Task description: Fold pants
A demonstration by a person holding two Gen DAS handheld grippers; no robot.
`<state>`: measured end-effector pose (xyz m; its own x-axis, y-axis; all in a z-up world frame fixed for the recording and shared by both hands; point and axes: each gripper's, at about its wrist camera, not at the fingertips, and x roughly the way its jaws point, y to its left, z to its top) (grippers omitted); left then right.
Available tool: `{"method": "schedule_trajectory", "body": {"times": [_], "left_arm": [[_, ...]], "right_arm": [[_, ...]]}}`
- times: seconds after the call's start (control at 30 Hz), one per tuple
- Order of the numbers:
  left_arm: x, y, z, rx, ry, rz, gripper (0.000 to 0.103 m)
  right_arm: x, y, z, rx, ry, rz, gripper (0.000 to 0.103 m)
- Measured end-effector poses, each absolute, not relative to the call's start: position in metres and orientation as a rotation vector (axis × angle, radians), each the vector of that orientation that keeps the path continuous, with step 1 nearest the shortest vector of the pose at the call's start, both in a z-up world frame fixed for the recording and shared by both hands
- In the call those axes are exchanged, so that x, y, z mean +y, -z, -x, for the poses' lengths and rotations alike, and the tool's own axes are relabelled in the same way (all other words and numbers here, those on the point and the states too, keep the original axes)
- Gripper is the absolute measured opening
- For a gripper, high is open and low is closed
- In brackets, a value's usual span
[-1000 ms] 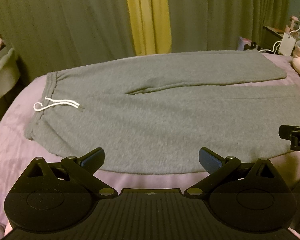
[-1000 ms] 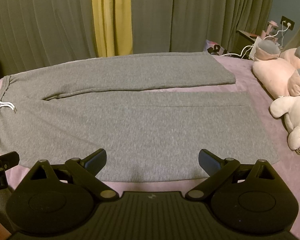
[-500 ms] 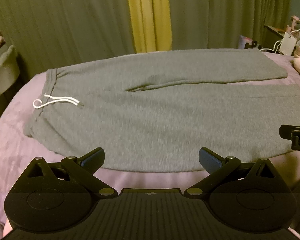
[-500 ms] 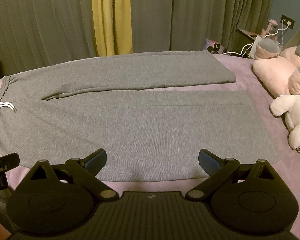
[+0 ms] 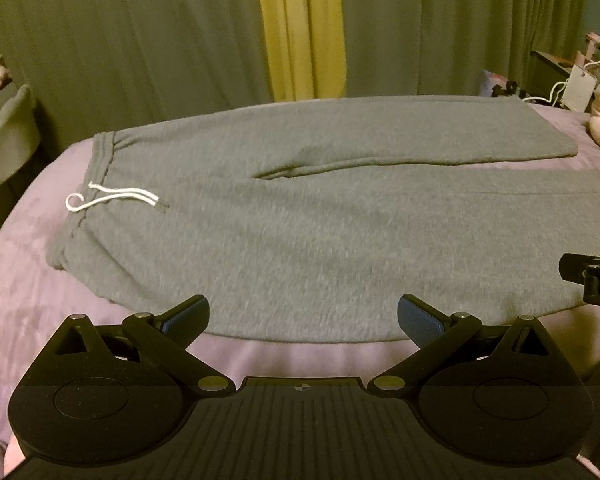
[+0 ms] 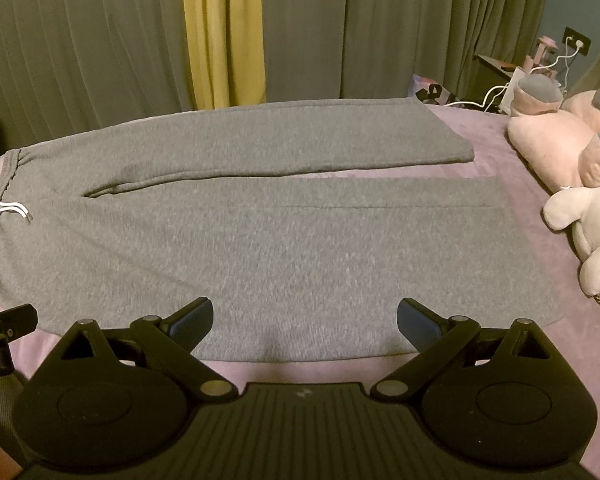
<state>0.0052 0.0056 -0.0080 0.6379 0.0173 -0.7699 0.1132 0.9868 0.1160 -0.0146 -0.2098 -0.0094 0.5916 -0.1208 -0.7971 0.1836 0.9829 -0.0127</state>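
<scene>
Two open tongs, the left gripper [image 5: 303,316] and right gripper [image 6: 305,316], hang empty near the flat gray pants [image 6: 284,236] on the bed [image 5: 28,272].

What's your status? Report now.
Left gripper and right gripper open, empty. Grey sweatpants flat on bed, unfolded. Plush toys beside the leg cuffs.

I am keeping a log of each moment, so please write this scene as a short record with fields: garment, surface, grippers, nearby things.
garment: grey pants, spread flat, legs apart, waistband at left
drawstring: white drawstring lying on the waist
surface: purple bedcover
left gripper: open, at the near edge of the pants, holding nothing
right gripper: open, at the near edge, holding nothing
nearby: plush toys beside the leg ends
fold: not yet begun
</scene>
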Motion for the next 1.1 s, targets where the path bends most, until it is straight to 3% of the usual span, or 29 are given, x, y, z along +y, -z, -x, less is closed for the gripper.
{"method": "schedule_trajectory", "body": {"times": [1.1], "left_arm": [[0.013,0.012,-0.014,0.892,0.043,-0.146,0.103]], "right_arm": [[-0.212,0.015,0.009,0.936,0.178,-0.082,0.098]]}}
